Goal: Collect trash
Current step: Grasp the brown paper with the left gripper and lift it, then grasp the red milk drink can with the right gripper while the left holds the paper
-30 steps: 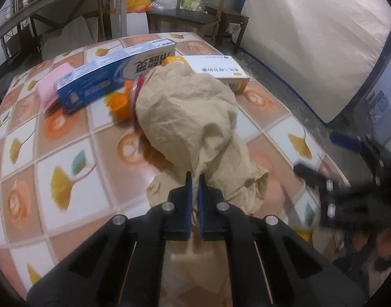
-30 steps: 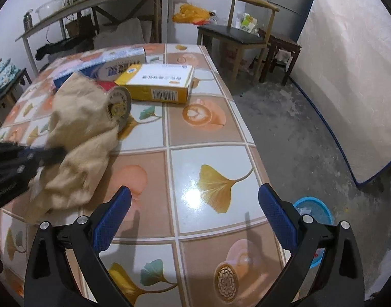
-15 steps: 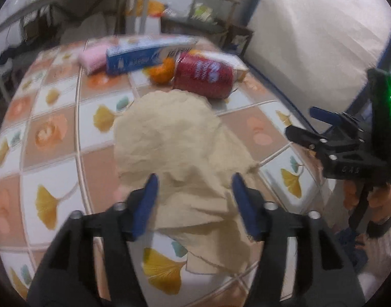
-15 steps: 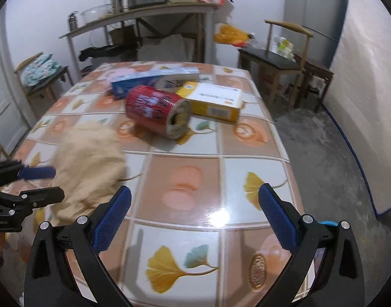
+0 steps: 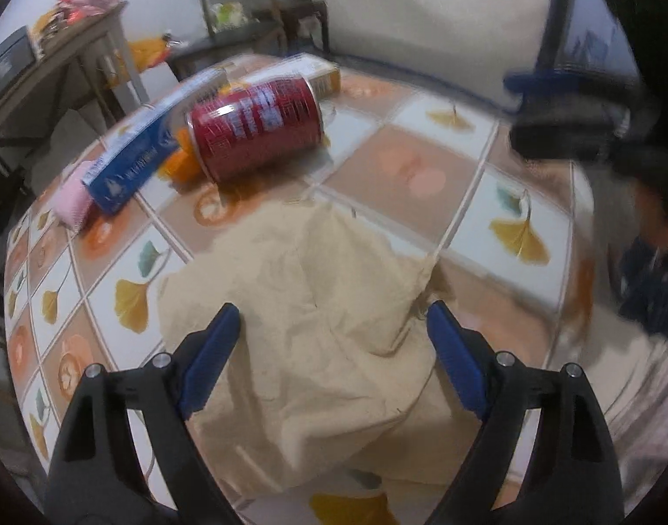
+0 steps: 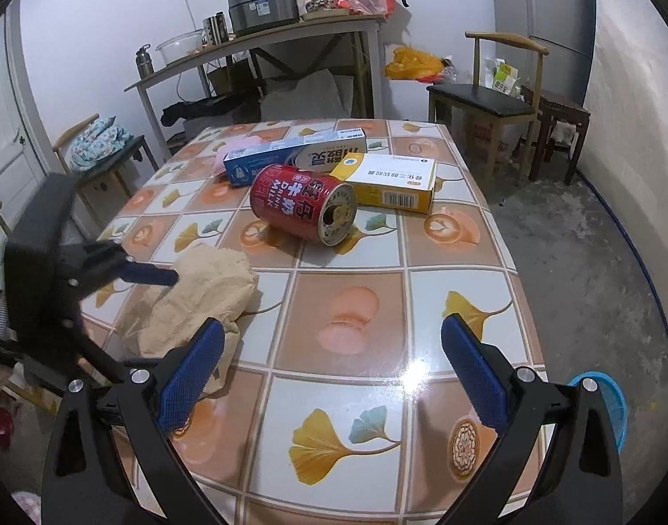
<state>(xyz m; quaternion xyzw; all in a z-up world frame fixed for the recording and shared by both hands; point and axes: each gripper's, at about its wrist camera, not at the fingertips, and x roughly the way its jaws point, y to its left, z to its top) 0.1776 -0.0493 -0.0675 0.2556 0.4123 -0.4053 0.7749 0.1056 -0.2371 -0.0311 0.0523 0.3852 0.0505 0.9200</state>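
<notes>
Little of the collecting looks done: the crumpled paper bag (image 5: 316,319), red can (image 6: 303,208) and two boxes all lie on the desk (image 6: 456,236), none binned. The left gripper (image 5: 334,341) has just been opening its jaws, which now stand wide astride the bag without pressing it. The right gripper (image 6: 334,376) hangs wide open and empty above bare desk, with a blue basket (image 6: 613,398) on the floor beside.

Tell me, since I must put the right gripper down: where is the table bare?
Bare tiles lie between the red can, the crumpled paper bag and the table edge. Crowded beyond: can, yellow box and blue box touch.
</notes>
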